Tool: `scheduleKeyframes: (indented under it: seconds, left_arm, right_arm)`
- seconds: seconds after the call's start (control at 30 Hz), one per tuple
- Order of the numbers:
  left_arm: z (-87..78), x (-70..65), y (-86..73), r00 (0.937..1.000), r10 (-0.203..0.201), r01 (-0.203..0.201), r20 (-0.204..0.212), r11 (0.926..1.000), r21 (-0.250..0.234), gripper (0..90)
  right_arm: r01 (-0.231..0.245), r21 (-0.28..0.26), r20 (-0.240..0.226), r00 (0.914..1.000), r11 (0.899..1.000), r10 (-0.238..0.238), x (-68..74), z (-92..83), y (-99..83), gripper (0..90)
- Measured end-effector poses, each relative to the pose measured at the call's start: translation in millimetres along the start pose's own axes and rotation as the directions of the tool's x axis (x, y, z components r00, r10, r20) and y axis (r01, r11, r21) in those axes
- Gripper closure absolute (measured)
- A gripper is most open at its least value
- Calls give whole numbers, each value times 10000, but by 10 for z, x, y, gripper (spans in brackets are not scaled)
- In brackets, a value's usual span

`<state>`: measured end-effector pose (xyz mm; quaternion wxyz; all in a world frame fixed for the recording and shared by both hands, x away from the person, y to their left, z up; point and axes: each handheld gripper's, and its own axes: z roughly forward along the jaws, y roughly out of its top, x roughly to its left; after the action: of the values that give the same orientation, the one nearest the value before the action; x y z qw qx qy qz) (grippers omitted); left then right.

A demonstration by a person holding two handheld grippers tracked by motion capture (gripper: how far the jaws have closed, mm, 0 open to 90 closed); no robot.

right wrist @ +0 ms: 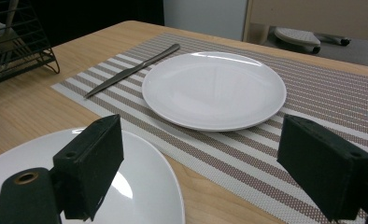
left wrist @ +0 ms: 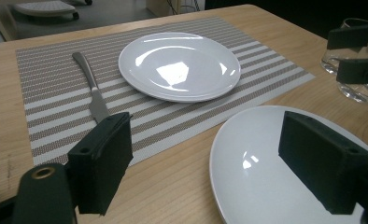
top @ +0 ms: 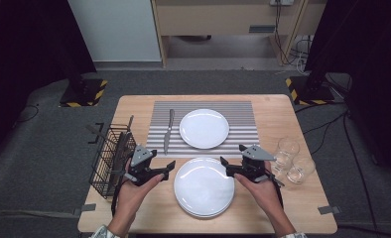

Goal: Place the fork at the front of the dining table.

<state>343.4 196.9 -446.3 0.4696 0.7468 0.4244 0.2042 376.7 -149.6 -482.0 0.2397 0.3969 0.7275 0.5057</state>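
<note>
A white plate lies at the table's front middle; its lower rim looks doubled, as if stacked. My left gripper is open at that plate's left rim and points right, with nothing between its pads. In the left gripper view the left gripper has one jaw over the near plate and the other over bare wood. At the plate's right rim my right gripper is open, points left and holds nothing. In the right gripper view the right gripper hangs over the near plate and the placemat.
A second white plate sits on the striped placemat, with a knife to its left. A black wire basket with cutlery stands at the left edge. Two clear glasses stand just right of my right gripper.
</note>
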Motion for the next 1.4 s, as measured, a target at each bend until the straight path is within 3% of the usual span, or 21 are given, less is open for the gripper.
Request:
scheduleKeyframes:
  seconds: [0.4,0.63,1.4]
  left_arm:
    - [-194,-80,15,9998,175,-174,82,9998,-74,168]
    - [-327,-82,2,10000,-26,28,71,9998,-201,169]
    - [-770,41,15,9994,-212,195,-258,9977,-644,174]
  right_arm:
    - [-31,-69,25,10000,10000,31,-15,-17,23,142]
    - [-12,-118,20,10000,9999,12,-11,-32,40,142]
    - [-13,-110,53,10000,9999,13,-14,-32,42,142]
